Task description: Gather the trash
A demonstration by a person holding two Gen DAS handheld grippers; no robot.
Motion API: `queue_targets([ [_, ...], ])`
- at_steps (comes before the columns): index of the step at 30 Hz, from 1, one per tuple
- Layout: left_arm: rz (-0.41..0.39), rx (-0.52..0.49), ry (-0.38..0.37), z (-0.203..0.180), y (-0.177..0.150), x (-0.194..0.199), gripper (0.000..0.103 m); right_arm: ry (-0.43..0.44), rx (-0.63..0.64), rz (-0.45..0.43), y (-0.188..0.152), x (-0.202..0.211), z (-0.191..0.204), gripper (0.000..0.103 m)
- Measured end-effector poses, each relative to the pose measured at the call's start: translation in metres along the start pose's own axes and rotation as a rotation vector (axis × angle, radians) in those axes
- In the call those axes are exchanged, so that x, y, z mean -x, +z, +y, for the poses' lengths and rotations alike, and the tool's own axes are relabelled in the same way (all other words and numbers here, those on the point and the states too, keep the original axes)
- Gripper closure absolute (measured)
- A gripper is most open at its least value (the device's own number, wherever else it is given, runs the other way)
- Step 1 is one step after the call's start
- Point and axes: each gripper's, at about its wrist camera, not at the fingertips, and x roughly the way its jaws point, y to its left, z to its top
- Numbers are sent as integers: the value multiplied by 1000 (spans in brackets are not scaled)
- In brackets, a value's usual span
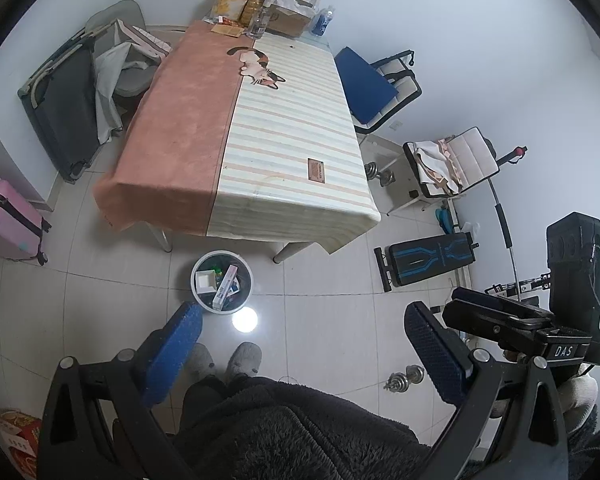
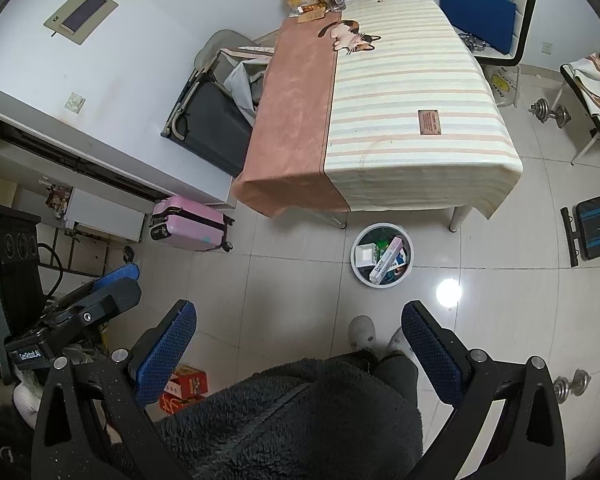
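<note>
A round white trash bin (image 1: 221,282) stands on the tiled floor in front of the table; it also shows in the right wrist view (image 2: 382,255). It holds a long white box (image 1: 225,287), a small white open box (image 1: 206,280) and other packaging. My left gripper (image 1: 302,326) is open and empty, held high over the floor near the bin. My right gripper (image 2: 298,322) is open and empty, also high above the floor. Each gripper shows at the edge of the other's view. The table (image 1: 260,128) has a pink and striped cloth with a brown label (image 1: 316,169).
Bottles, snack bags and a cardboard box (image 1: 286,20) crowd the table's far end. Chairs (image 1: 376,84) stand by the table. A pink suitcase (image 2: 190,224), dumbbells (image 2: 550,112), a weight bench (image 1: 428,258) and red boxes (image 2: 184,388) are on the floor. My slippered feet (image 1: 242,360) stand below.
</note>
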Motion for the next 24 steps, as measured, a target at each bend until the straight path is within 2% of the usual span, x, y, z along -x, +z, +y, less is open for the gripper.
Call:
queue_targets([
  [24,-1,12,11,2,-4,-1,0,4,15,14,-4,2,-3,0],
])
